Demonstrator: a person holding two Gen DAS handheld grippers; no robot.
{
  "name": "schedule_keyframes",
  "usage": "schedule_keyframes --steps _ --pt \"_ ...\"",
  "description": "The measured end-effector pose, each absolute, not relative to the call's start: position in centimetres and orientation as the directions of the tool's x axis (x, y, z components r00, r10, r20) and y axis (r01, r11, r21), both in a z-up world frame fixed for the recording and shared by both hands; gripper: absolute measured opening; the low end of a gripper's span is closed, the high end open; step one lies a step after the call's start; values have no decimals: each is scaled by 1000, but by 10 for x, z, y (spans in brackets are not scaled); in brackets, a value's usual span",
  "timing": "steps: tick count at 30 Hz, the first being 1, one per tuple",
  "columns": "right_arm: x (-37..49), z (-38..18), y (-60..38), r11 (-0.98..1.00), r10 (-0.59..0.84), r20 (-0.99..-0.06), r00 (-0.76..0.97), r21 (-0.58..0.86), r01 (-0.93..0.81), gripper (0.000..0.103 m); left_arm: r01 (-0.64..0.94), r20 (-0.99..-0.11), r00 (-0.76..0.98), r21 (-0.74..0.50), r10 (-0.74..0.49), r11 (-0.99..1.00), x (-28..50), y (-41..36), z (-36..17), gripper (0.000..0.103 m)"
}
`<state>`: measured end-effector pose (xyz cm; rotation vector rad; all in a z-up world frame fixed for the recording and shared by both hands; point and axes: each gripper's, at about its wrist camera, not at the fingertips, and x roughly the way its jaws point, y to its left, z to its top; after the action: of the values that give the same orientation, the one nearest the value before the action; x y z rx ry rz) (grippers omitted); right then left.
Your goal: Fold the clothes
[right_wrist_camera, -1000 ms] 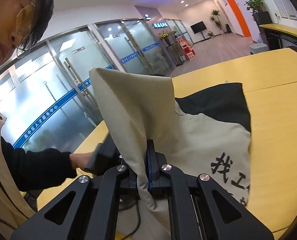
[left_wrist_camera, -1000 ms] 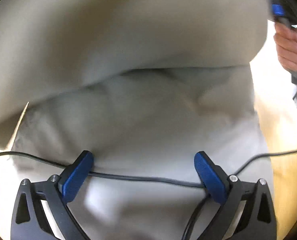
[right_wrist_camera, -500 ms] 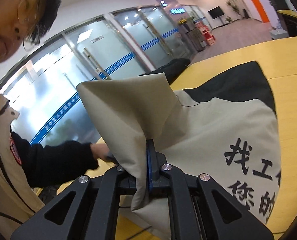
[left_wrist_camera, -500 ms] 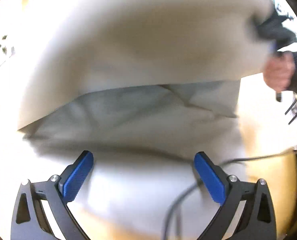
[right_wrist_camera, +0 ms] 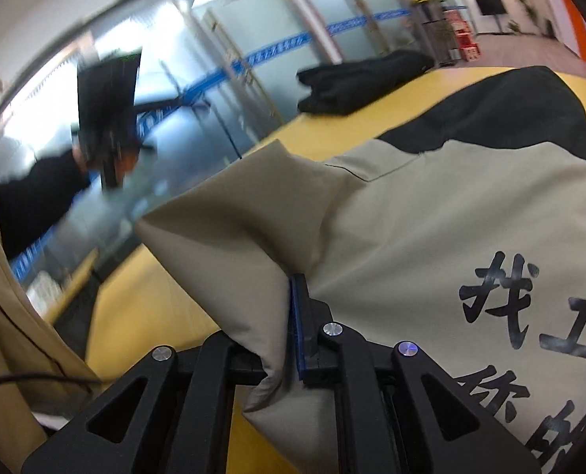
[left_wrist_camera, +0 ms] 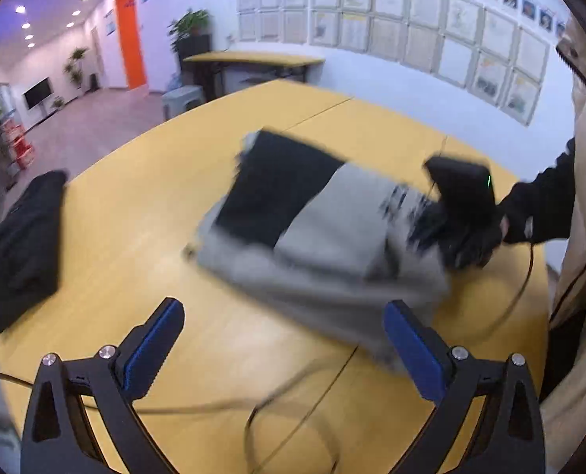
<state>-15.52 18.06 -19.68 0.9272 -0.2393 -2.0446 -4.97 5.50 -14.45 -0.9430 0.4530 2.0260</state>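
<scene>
Pinching beige garment (right_wrist_camera: 431, 213), right hand-held gripper (right_wrist_camera: 289, 335) low; left hand-held gripper (left_wrist_camera: 281, 349) raised, spread

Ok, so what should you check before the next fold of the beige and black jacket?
1. Right gripper shut on the beige and black jacket: ok.
2. Left gripper open and empty above the yellow wooden table: ok.
3. Jacket lying flat: not ok, a corner is lifted and bunched at the right gripper.
4. Black cable away from the jacket: cannot tell, blurred.
5. Black folded garment apart from the jacket: ok.
</scene>
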Motion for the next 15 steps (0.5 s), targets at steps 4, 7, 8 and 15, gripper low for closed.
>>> schedule_keyframes --steps 4,7,8,15 --pt "-151 -213 158 -612 -740 -600 -304 412 675 9 -879 -728 -302 -36 615 -475 -112 143 -171 103" --pt "-145 -219 149 -617 -719 -633 -285 396 680 10 -914 -699 -230 -84 678 -397 -114 230 -192 103" --pt "-144 -222 149 -619 -717 -638 -283 395 678 10 -916 -703 -219 -91 677 -390 -122 237 -202 103" --pt "-136 -223 153 -632 -698 -652 -295 369 681 10 -933 -751 -158 -100 641 -346 -119 252 -276 103"
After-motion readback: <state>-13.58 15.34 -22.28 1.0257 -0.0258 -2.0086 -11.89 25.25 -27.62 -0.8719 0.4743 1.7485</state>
